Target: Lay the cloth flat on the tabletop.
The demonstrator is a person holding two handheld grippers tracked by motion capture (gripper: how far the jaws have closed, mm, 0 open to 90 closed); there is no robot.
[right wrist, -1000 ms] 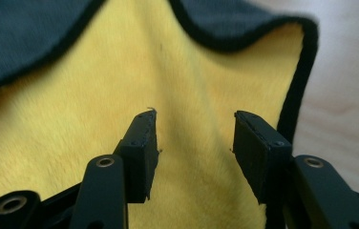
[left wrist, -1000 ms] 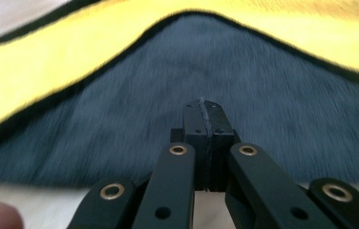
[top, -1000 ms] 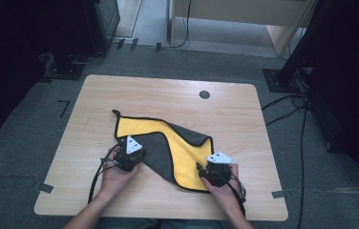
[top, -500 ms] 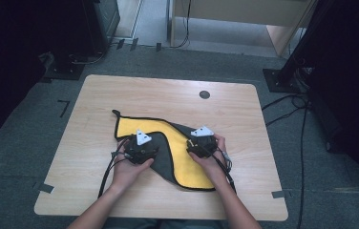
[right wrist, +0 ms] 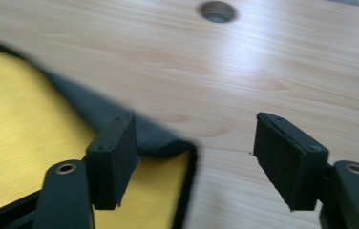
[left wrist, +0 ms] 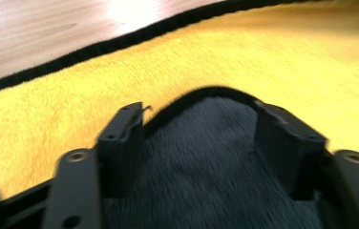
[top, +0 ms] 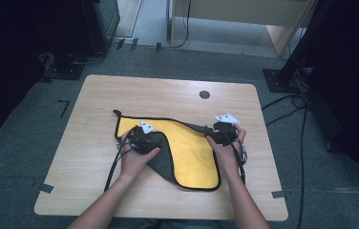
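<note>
A cloth (top: 192, 152), yellow on one side and dark grey on the other with black edging, lies partly folded on the wooden table (top: 120, 95). My left gripper (top: 151, 139) rests on the cloth's left part. Its jaws have just been opening, and in the left gripper view (left wrist: 201, 119) they stand open around a grey flap (left wrist: 206, 171) lying on the yellow cloth (left wrist: 263, 57). My right gripper (top: 214, 131) is at the cloth's far right corner. Its jaws have also just been opening. They stand open (right wrist: 196, 143) over the turned-up corner (right wrist: 158, 140), not pressing it.
A small round hole (top: 205, 94) is set in the table beyond the cloth, and it is near the top of the right gripper view (right wrist: 218, 10). Cables trail from both grippers toward the near edge. Dark stands and cables (top: 287, 100) ring the table on grey carpet.
Both grippers went from shut to open. The left hand slid right onto the cloth. The right hand travelled from the near right corner to the far right, and more yellow now faces up.
</note>
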